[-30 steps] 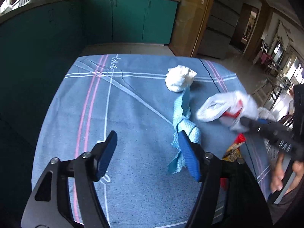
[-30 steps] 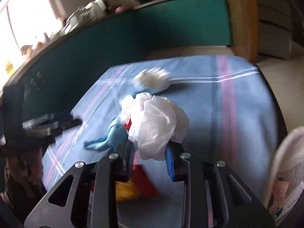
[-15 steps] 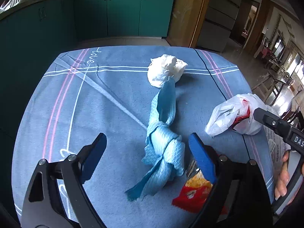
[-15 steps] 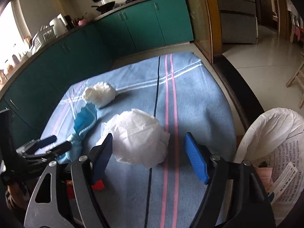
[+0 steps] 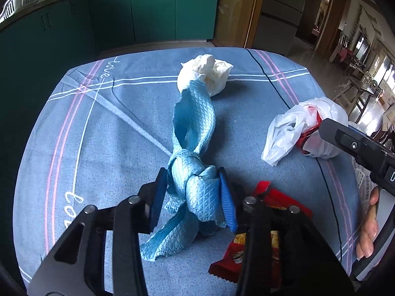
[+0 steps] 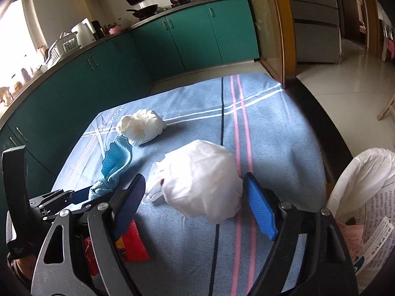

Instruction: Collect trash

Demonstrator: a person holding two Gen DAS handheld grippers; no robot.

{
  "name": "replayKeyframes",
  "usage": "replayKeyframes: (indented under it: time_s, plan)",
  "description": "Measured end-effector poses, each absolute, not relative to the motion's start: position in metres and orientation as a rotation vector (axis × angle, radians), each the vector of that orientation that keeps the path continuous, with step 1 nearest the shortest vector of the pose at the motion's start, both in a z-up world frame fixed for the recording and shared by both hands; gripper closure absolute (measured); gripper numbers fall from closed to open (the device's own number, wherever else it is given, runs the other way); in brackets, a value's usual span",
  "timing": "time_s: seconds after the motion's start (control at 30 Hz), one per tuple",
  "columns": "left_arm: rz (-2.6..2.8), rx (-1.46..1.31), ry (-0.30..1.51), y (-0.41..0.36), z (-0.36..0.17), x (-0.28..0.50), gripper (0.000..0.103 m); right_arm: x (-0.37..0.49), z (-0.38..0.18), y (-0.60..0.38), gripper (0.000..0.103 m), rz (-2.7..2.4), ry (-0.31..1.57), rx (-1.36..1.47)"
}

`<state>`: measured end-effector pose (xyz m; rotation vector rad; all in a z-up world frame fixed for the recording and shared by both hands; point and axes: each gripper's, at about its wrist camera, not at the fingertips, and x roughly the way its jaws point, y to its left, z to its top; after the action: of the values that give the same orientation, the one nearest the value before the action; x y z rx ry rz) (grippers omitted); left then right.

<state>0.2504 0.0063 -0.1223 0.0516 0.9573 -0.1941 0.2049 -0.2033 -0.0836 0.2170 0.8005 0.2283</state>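
Observation:
A twisted blue cloth (image 5: 192, 128) lies down the middle of the blue tablecloth (image 5: 98, 148). My left gripper (image 5: 192, 180) is closing on the cloth's bunched near end, and both blue pads press its sides. A crumpled white plastic bag (image 6: 202, 187) with something red inside lies on the table between the fingers of my right gripper (image 6: 195, 180). That gripper stands open, and its pads are clear of the bag. A white paper wad (image 5: 205, 74) sits at the cloth's far end. A red snack wrapper (image 5: 279, 199) lies under the left gripper's right finger.
A bin with a white liner (image 6: 365, 172) holding papers stands off the table's right edge. Teal kitchen cabinets (image 6: 172, 44) run behind and to the left of the table. A hand (image 5: 369, 224) holds the right gripper's handle.
My left gripper moved over the blue cloth, widened, then closed onto its near end. My right gripper let go of the white plastic bag, which now rests on the table between its spread fingers.

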Motion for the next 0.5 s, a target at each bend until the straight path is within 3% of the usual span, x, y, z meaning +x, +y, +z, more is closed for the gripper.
replayKeyframes:
  time_s: [0.17, 0.27, 0.5]
  plan:
    - [-0.190, 0.056, 0.945, 0.010, -0.119, 0.245, 0.061, 0.202, -0.083, -0.198, 0.073, 0.272, 0.809, 0.198]
    - [-0.188, 0.059, 0.933, 0.014, -0.116, 0.241, 0.061, 0.201, -0.081, -0.203, 0.080, 0.312, 0.819, 0.221]
    - [-0.171, 0.029, 0.900, 0.030, -0.105, 0.239, 0.061, 0.193, -0.070, -0.229, 0.080, 0.425, 0.820, 0.297]
